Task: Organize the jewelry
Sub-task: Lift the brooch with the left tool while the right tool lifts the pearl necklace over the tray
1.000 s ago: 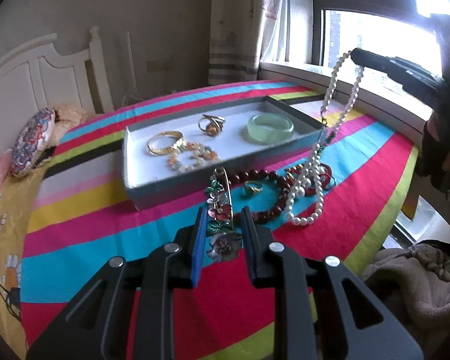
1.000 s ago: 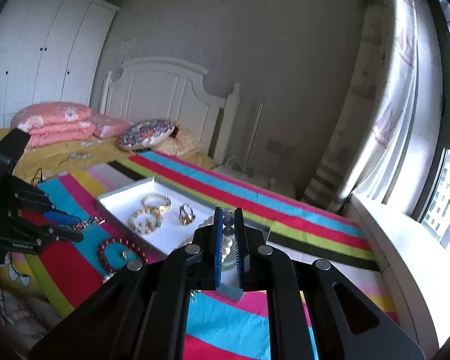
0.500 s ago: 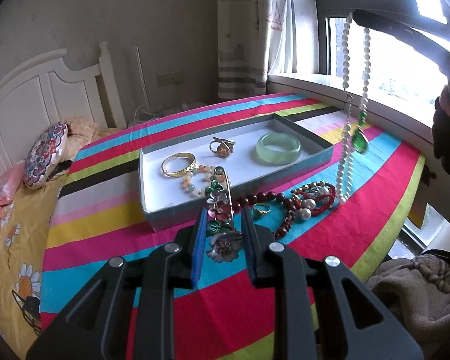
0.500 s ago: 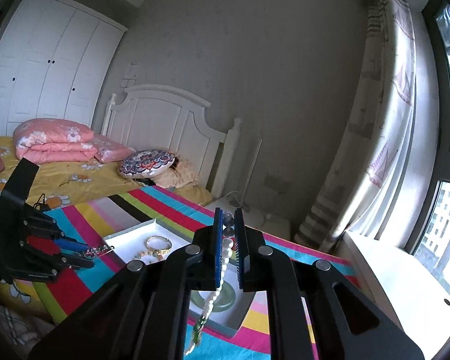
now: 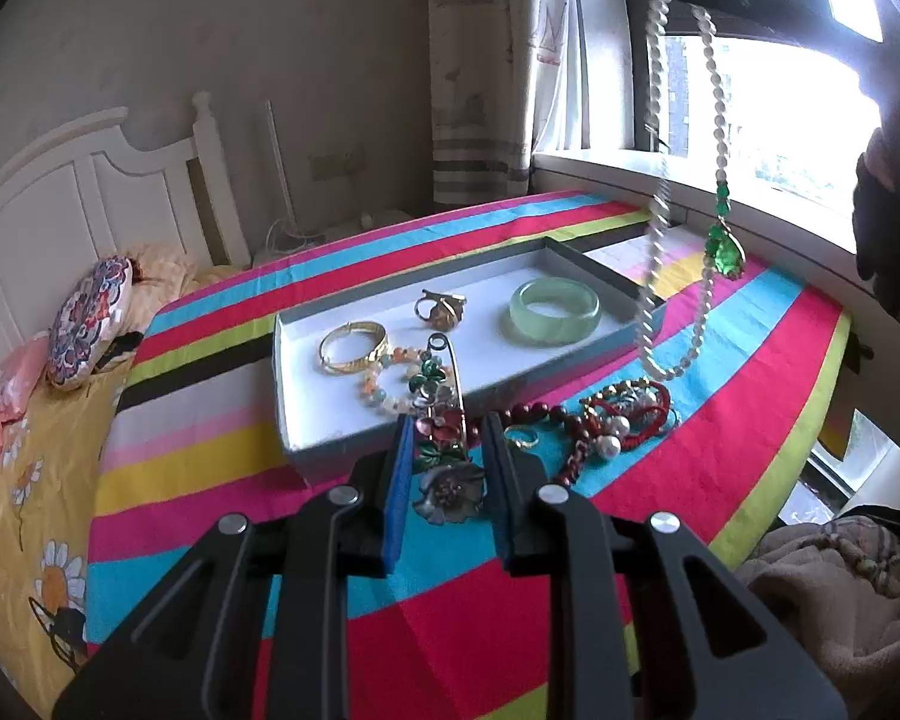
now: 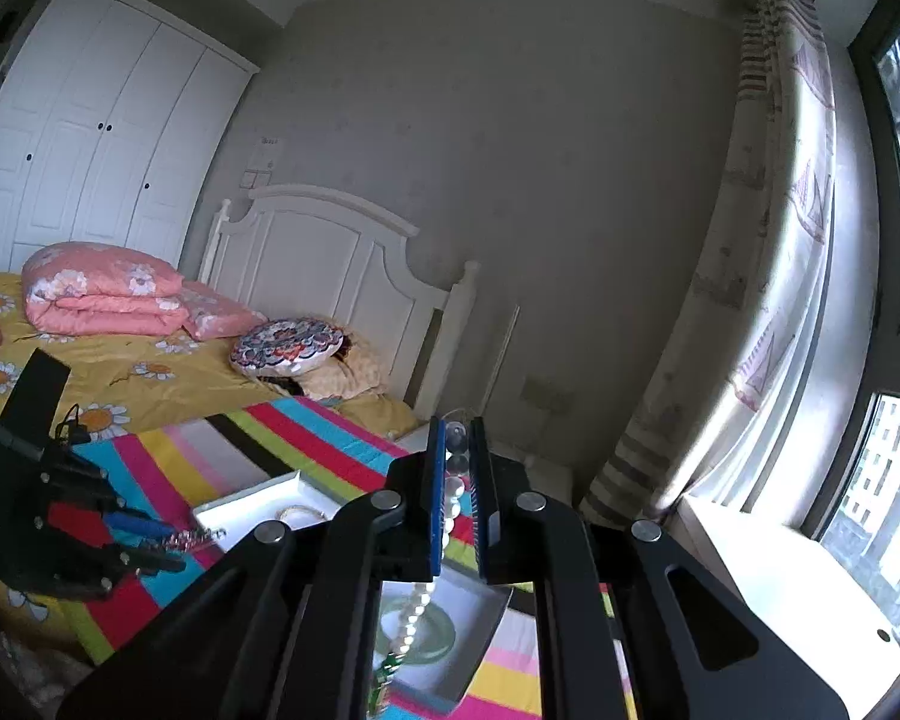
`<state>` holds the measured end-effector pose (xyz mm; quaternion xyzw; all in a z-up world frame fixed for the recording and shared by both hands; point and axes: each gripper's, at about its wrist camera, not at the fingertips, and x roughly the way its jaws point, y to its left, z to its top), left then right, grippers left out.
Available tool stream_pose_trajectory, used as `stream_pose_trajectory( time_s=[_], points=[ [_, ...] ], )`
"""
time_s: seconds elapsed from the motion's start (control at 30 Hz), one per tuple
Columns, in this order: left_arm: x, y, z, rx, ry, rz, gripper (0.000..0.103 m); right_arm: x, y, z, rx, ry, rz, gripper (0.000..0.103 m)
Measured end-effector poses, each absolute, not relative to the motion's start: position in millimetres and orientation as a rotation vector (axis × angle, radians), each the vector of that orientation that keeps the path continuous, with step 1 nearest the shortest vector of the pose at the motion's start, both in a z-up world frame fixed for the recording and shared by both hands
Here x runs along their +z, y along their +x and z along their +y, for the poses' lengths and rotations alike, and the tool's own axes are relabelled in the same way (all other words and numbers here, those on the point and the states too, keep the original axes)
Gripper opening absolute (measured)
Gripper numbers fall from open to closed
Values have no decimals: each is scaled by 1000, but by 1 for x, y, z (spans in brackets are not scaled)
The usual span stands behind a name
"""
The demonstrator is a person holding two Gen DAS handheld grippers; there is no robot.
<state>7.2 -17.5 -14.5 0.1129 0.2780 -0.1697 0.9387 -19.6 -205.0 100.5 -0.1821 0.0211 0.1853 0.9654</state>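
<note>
My left gripper [image 5: 447, 438] is shut on a flower brooch [image 5: 449, 483], held low over the striped cloth just in front of the white tray [image 5: 306, 420]. In the tray lie a gold bangle [image 5: 354, 348], a ring [image 5: 441, 309], a jade bangle [image 5: 554, 311] and a pastel bead bracelet [image 5: 390, 387]. My right gripper [image 6: 457, 462] is shut on a pearl necklace [image 5: 660, 240], which hangs in a long loop beside the tray's right end. Its green pendant [image 5: 725, 249] dangles freely. Red bead bracelets [image 5: 606, 420] stay on the cloth.
The striped tablecloth [image 5: 720, 420] ends at a rounded edge near the window sill [image 5: 750, 222]. A small gold ring [image 5: 522, 437] lies beside the red beads. A bed with a patterned cushion [image 5: 87, 324] is to the left, a blanket [image 5: 840, 588] at lower right.
The right gripper has risen and drawn the pearl necklace up off the pile of beads, so it now hangs free. The left gripper has stayed put with the brooch.
</note>
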Motion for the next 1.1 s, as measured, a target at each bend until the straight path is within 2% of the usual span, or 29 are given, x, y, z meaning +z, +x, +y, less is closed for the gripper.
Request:
stream_pose_trajectory(
  time_s=[0.47,1.1],
  points=[
    [-6,36,-32,-376,219,564,22,123,18,-185,353,-386,29,9],
    [-20,117,-51,-384,148,665,22,105,100,-160,319,-339,143,9]
  ],
)
